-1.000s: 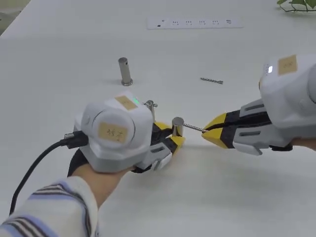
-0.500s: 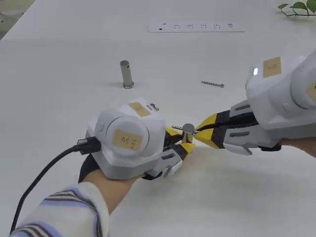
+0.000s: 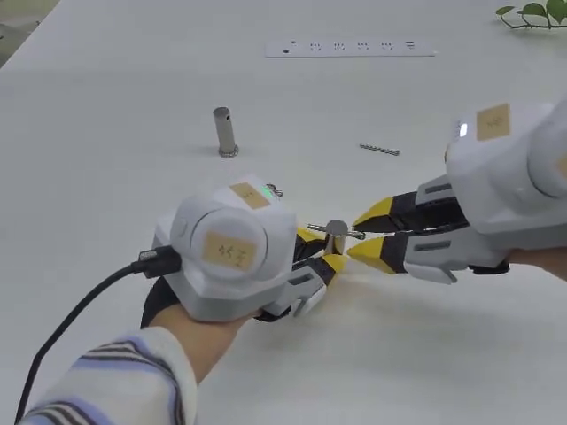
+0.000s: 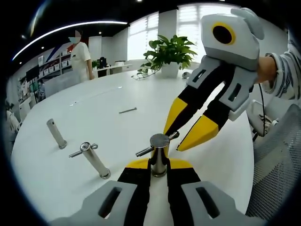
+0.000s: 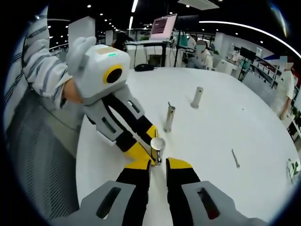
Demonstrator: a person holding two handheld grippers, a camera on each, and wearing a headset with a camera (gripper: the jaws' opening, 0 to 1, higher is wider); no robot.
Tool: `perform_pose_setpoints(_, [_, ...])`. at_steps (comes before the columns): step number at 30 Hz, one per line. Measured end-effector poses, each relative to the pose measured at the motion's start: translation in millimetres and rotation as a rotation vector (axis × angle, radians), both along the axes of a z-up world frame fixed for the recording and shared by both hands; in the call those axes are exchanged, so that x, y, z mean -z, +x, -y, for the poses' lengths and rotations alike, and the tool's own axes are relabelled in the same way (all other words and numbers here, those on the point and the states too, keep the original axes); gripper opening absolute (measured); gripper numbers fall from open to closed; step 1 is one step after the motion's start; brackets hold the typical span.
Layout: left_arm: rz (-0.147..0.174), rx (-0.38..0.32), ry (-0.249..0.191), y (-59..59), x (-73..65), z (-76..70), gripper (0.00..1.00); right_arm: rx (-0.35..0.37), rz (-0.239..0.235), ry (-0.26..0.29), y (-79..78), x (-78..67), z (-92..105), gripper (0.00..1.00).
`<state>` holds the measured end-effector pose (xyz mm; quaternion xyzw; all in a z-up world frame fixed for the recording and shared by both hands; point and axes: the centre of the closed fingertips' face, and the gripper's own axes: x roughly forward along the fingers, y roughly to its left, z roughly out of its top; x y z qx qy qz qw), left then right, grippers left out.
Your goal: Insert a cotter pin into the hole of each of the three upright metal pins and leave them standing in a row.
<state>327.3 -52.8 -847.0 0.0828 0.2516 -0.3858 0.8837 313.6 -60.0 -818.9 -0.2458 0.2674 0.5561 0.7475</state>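
My left gripper (image 3: 323, 250) is shut on the base of an upright metal pin (image 3: 336, 232), which stands between its jaws (image 4: 159, 165). A cotter pin (image 4: 151, 146) sits crosswise through that pin's hole, sticking out on both sides. My right gripper (image 3: 365, 234) is just to the right of the pin, open, with its yellow tips on either side of the cotter pin's end. A second metal pin (image 4: 94, 159) with a cotter pin in it stands behind my left gripper. Farther back stands a bare third pin (image 3: 225, 131). A loose cotter pin (image 3: 379, 149) lies on the table.
A white power strip (image 3: 350, 48) lies at the far side of the white table (image 3: 106, 177). A potted plant (image 4: 171, 52) stands beyond the loose cotter pin. A black cable (image 3: 71, 301) trails from my left gripper. People stand in the background of the gripper views.
The right gripper carried the cotter pin leftward into the held pin's hole, then opened its jaws and let it go. The left gripper kept its hold on the pin.
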Motion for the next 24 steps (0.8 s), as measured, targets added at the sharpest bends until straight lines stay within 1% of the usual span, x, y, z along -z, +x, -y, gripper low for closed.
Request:
perform_pose_setpoints(3, [-0.004, -0.008, -0.006, 0.5, -0.1, -0.6, 0.11, 0.027, -0.019, 0.027, 2.7, -2.7, 5.7, 0.11])
perform_pose_setpoints(5, [-0.003, -0.008, -0.005, 0.4, -0.2, -1.1, 0.11, 0.037, -0.029, 0.032, 2.4, -4.3, 7.6, 0.07])
perform_pose_setpoints(11, [-0.005, -0.011, -0.007, 0.3, -0.4, -1.8, 0.11, 0.040, -0.050, 0.035, -0.2, -4.1, 6.6, 0.03])
perform_pose_setpoints(14, [-0.005, -0.012, -0.007, 0.3, -0.4, -1.9, 0.11, 0.036, -0.050, 0.035, -0.2, -3.8, 1.5, 0.03])
perform_pose_setpoints(18, [-0.006, -0.019, -0.009, 0.2, -0.4, -2.1, 0.11, 0.040, -0.050, 0.038, 3.7, -3.4, -1.8, 0.03])
perform_pose_setpoints(24, [-0.013, -0.030, -0.017, 0.2, -0.1, -2.2, 0.11, 0.047, -0.048, 0.034, 4.4, -2.0, -1.3, 0.03])
